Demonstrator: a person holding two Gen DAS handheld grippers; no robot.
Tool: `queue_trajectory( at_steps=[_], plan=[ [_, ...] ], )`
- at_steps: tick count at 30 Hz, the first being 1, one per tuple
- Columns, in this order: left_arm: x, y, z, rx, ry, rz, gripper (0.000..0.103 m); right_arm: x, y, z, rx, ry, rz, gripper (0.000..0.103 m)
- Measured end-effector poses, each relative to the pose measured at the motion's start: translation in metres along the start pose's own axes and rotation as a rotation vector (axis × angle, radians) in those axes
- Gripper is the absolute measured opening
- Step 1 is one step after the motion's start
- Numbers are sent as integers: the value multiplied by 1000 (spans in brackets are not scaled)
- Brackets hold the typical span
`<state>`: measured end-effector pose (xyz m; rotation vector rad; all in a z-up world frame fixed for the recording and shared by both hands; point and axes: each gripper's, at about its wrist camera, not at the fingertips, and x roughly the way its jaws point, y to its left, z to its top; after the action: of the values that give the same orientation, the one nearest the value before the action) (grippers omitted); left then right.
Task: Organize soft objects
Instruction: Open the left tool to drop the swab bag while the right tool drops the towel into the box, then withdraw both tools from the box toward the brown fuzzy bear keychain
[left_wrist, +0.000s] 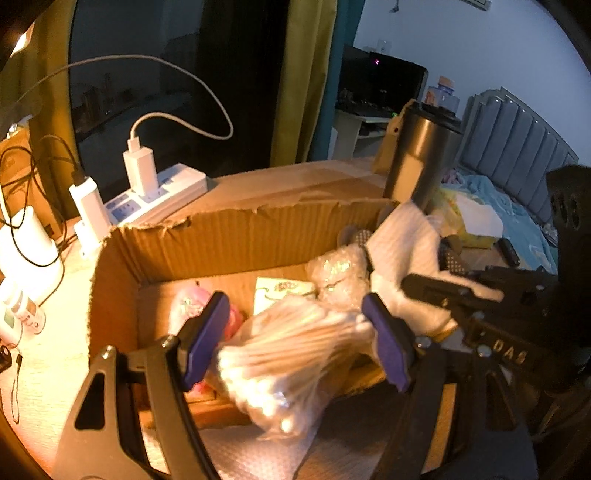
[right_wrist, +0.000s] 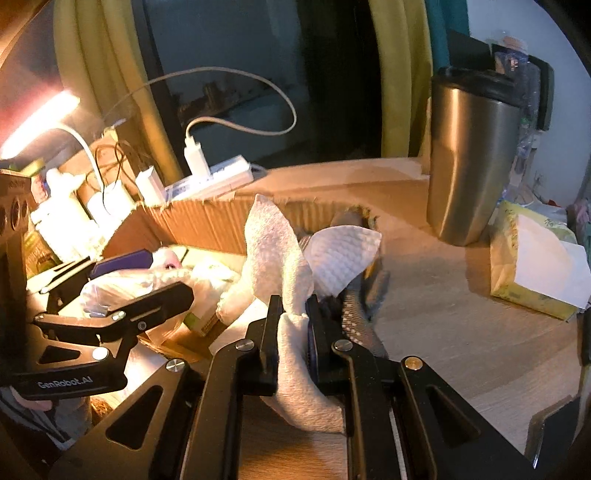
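Observation:
An open cardboard box (left_wrist: 236, 236) holds a pink soft item (left_wrist: 192, 306), a pale packet (left_wrist: 280, 291) and a bubble-wrap bundle (left_wrist: 340, 273). My left gripper (left_wrist: 295, 336) hangs over the box's near side with its jaws apart, a clear bag of cotton swabs (left_wrist: 288, 354) lying between them; I cannot tell if the pads touch it. My right gripper (right_wrist: 293, 325) is shut on a white cloth (right_wrist: 277, 258) at the box's right end (right_wrist: 221, 221); the cloth also shows in the left wrist view (left_wrist: 402, 258). Grey patterned socks (right_wrist: 354, 310) lie under the cloth.
A steel tumbler (right_wrist: 469, 158) stands right of the box. A yellow tissue pack (right_wrist: 532, 266) lies further right. A white power strip with chargers and cables (left_wrist: 155, 192) sits behind the box. White bottles (left_wrist: 26, 254) stand at the left. A bed (left_wrist: 517, 206) is beyond.

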<state>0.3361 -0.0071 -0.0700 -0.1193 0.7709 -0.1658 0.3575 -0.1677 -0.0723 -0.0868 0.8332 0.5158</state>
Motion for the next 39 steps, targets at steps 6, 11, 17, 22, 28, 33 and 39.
queue_trajectory(
  at_steps=[6, 11, 17, 22, 28, 33, 39],
  plan=[
    [-2, 5, 3, -35, 17, -23, 76, 2, 6, 0, -12, 11, -10, 19],
    [-12, 4, 5, -31, -1, -25, 78, -5, 13, 0, -20, -4, 0, 38],
    [-27, 5, 7, -35, -35, -32, 80, -19, 18, 2, -27, -34, -14, 40],
    [-40, 8, 8, -46, -62, -35, 81, -34, 18, 3, -23, -66, -33, 43],
    [-52, 12, 6, -56, -80, -31, 81, -50, 16, 2, -18, -96, -61, 48],
    [-64, 14, 1, -61, -96, -32, 81, -61, 17, 1, -14, -112, -78, 49],
    [-77, 15, -4, -64, -114, -34, 81, -75, 25, -3, -22, -129, -85, 49]
  ],
)
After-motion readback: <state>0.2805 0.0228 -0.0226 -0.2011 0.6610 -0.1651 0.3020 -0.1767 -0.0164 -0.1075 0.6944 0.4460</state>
